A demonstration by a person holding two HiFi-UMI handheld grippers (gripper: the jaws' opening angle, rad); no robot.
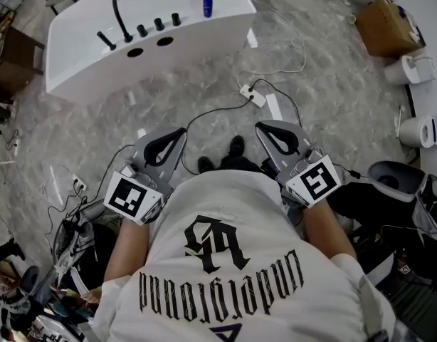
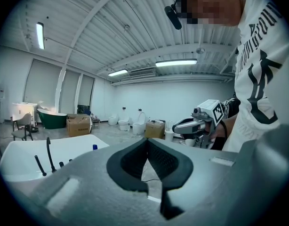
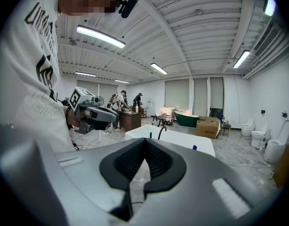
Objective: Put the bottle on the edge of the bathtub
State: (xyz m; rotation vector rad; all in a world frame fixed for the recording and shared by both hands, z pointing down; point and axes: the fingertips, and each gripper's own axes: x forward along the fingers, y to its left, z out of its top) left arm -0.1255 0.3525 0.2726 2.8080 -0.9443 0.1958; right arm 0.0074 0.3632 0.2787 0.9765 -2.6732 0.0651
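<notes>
The fingers (image 1: 166,147) of the left gripper (image 1: 178,134) and those of the right gripper (image 1: 265,131) are clenched on nothing in the head view. The blue bottle (image 1: 207,6) stands upright on the bathtub (image 1: 204,38) edge, at 12 o'clock and well apart, with the left gripper seemingly slightly nearer. In the left gripper view the closed fingers see it at 9 o'clock. In the right gripper view it sits at 3 o'clock.

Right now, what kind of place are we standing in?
Probably a warehouse or showroom for bathroom fittings: a white bathtub stands loose on the floor, several toilets stand about, and cardboard boxes sit nearby.
</notes>
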